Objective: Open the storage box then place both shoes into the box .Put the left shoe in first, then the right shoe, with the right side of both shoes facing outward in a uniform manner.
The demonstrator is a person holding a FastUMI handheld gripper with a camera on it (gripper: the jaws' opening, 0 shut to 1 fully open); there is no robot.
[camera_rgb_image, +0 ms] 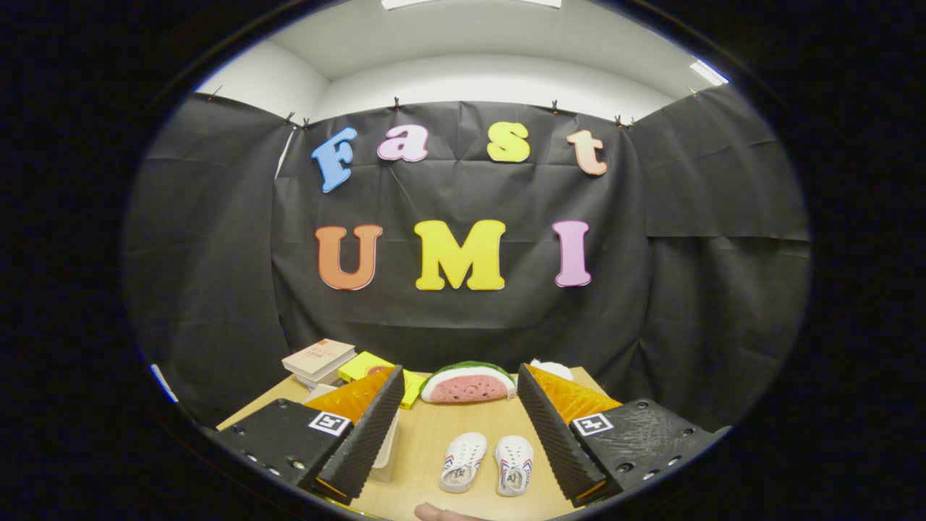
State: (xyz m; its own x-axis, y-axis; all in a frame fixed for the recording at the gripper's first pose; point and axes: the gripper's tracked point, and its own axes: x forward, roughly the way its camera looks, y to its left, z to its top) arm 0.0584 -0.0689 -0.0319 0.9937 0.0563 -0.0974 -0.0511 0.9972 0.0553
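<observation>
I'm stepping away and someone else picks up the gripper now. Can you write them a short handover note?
Claw: open, holding nothing, raised above the table.
Shoes: left shoe and right shoe lie side by side on the table between the fingers, toes pointing away.
Storage box: partly hidden behind the left finger; lid state unclear.
Done: nothing evident.
Left: open box, place left shoe, then right.

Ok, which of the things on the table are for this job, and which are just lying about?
For the job:
- pair of white shoes, side by side between the open fingers of the gripper
- pale storage box, partly hidden behind one finger

Lying about:
- watermelon slice toy
- stack of books
- yellow box
</observation>
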